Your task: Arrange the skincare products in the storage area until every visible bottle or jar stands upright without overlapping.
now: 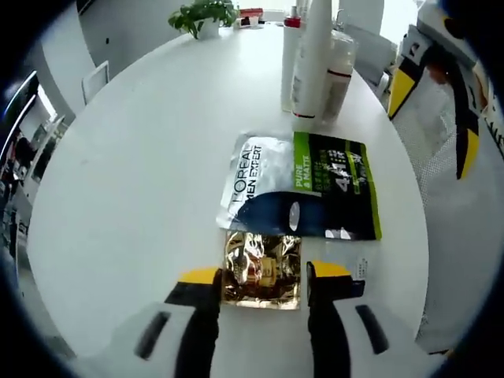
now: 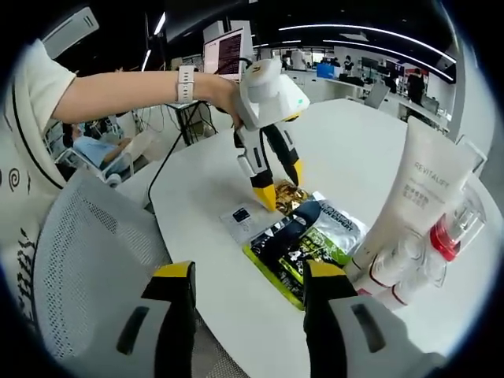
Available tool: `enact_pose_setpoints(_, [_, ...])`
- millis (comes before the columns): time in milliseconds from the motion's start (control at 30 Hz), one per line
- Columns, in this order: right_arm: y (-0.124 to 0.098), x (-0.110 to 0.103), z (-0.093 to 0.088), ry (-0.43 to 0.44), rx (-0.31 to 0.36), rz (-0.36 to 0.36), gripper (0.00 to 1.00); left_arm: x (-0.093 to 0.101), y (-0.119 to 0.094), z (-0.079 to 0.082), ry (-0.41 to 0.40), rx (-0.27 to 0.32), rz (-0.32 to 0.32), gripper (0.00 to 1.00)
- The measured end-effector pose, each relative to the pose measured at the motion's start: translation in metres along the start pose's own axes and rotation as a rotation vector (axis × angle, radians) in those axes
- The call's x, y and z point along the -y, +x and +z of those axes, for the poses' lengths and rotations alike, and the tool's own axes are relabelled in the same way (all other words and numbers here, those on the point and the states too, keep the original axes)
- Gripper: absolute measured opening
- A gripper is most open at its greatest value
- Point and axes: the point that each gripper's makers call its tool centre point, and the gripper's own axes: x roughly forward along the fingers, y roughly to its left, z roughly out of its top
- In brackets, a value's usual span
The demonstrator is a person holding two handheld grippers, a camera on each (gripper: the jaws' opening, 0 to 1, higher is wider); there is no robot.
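Note:
A gold foil sachet (image 1: 261, 269) lies flat on the round white table (image 1: 142, 181). My left gripper (image 1: 264, 273) is open, with one jaw on each side of the sachet. Just beyond it lies a flat silver, black and green L'Oreal Men Expert sachet (image 1: 303, 185). Further off stand a tall white tube (image 1: 313, 59) and small red-capped bottles (image 1: 290, 55). In the right gripper view, my right gripper (image 2: 250, 272) hangs open and empty over the table's edge. The left gripper (image 2: 281, 185) there points down at the gold sachet (image 2: 290, 193), beside the L'Oreal sachet (image 2: 311, 236) and the Revitalift tube (image 2: 409, 197).
A small white packet (image 1: 360, 269) lies by the left gripper's right jaw. A potted plant (image 1: 203, 14) stands at the table's far edge. A grey mesh chair (image 2: 87, 260) sits close to the table. The person's hand and sleeve (image 2: 118, 87) reach in from the left.

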Motion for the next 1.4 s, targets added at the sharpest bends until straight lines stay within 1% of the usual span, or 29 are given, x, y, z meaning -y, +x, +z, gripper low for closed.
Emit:
enact_pose_setpoints(100, [-0.001,-0.001,0.0,-0.002,0.0,0.001,0.55,-0.005,-0.002,0.0,0.005,0.007,0.015,0.5])
enact_pose_setpoints(167, [-0.002,-0.002,0.0,-0.004,0.002,0.001,0.55,-0.006,-0.008,0.0,0.022,0.001,0.034,0.49])
enact_pose_setpoints(200, [-0.002,-0.002,0.0,-0.004,0.002,0.001,0.55,-0.001,-0.016,0.003,0.033,0.012,0.038,0.48])
enact_pose_setpoints(233, [-0.001,-0.002,0.0,-0.003,0.003,0.003,0.55,0.003,-0.022,0.005,0.025,0.023,0.043,0.48])
enact_pose_setpoints(367, [-0.001,-0.002,-0.001,-0.004,-0.001,0.002,0.55,0.014,-0.03,0.005,0.04,0.026,0.051,0.47])
enact_pose_setpoints(400, [-0.001,-0.002,-0.001,-0.005,-0.001,0.004,0.55,0.023,-0.032,0.003,0.051,0.025,0.053,0.47])
enact_pose_setpoints(467, [-0.001,-0.002,-0.001,-0.006,-0.001,0.005,0.55,0.031,-0.034,0.001,0.062,0.033,0.056,0.47])
enact_pose_setpoints(600, [0.0,-0.001,0.001,-0.009,-0.002,0.006,0.55,0.05,-0.033,-0.004,0.074,0.041,0.04,0.48])
enact_pose_setpoints(633, [0.0,-0.001,0.001,-0.01,-0.003,0.007,0.55,0.056,-0.032,-0.006,0.072,0.039,0.035,0.48])
enact_pose_setpoints(700, [0.0,-0.001,0.001,-0.014,-0.005,0.007,0.55,0.06,-0.028,-0.007,0.071,0.04,0.033,0.48])
enact_pose_setpoints(767, [0.0,-0.002,0.001,-0.014,-0.004,0.009,0.55,0.071,-0.022,-0.007,0.066,0.043,0.017,0.48])
enact_pose_setpoints(833, [0.0,-0.002,0.002,-0.015,-0.002,0.01,0.55,0.073,-0.017,-0.013,0.073,0.038,0.006,0.49])
enact_pose_setpoints(867, [0.0,-0.003,0.001,-0.014,-0.004,0.013,0.55,0.075,-0.015,-0.014,0.073,0.034,0.009,0.5])
enact_pose_setpoints(933, [0.0,-0.003,0.001,-0.014,-0.005,0.014,0.55,0.071,-0.012,-0.018,0.083,0.021,0.035,0.5])
enact_pose_setpoints(1000, [0.0,-0.003,0.0,-0.014,-0.008,0.015,0.55,0.07,-0.01,-0.021,0.089,0.011,0.038,0.49])
enact_pose_setpoints(1033, [0.0,-0.003,0.0,-0.015,-0.011,0.015,0.55,0.07,-0.011,-0.019,0.075,0.028,0.035,0.49])
enact_pose_setpoints(1067, [0.0,-0.003,0.0,-0.016,-0.012,0.016,0.55,0.069,-0.011,-0.019,0.074,0.032,0.04,0.49])
enact_pose_setpoints(1133, [0.0,-0.002,-0.001,-0.016,-0.012,0.016,0.55,0.07,-0.01,-0.019,0.08,0.03,0.038,0.48])
enact_pose_setpoints(1233, [0.0,-0.002,-0.001,-0.015,-0.013,0.015,0.55,0.068,-0.01,-0.02,0.062,0.034,0.033,0.48])
enact_pose_setpoints(1400, [0.001,-0.002,-0.002,-0.014,-0.015,0.015,0.55,0.068,-0.008,-0.016,0.049,0.044,0.034,0.46])
